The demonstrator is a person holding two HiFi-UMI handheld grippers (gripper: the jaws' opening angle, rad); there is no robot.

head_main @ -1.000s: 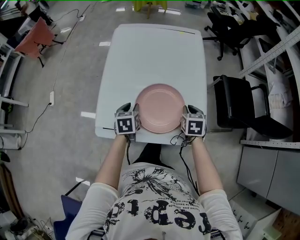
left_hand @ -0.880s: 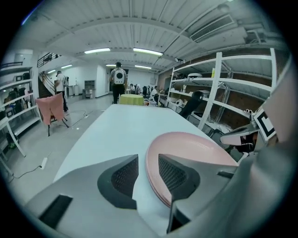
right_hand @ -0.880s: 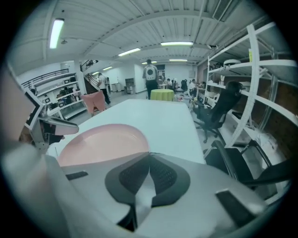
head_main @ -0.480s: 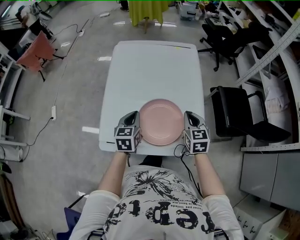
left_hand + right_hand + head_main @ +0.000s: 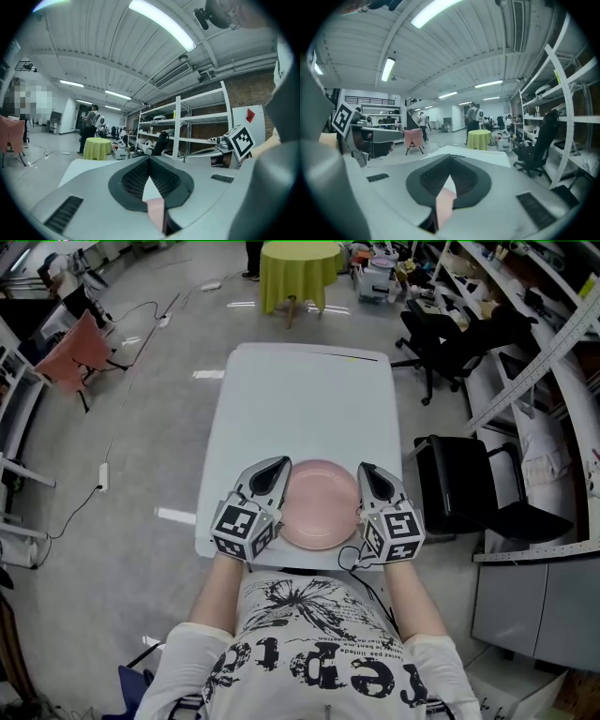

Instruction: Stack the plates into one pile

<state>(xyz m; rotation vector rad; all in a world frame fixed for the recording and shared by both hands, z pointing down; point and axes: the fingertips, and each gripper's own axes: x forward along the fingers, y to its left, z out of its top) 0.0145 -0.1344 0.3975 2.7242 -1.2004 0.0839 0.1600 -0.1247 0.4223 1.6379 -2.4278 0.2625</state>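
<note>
- Pink plate [image 5: 319,507]: lies flat at the near end of the white bench [image 5: 309,399], close to its front edge and between the two grippers; cannot tell from above whether it is one plate or several.
- Left hand-held gripper [image 5: 278,466]: sits just beside the plate's left rim, jaws pressed together with nothing gripped. Shows only a pink sliver of plate through the gap behind the tips in its own view.
- Right hand-held gripper [image 5: 364,469]: mirrors it at the right rim, jaws likewise closed and empty, pointing away from the person and nearly level.
- Black office chair [image 5: 469,488]: stands on the floor just right of the bench.
- Round table with a green cloth [image 5: 300,263]: stands beyond the bench's far end, well apart.
</note>
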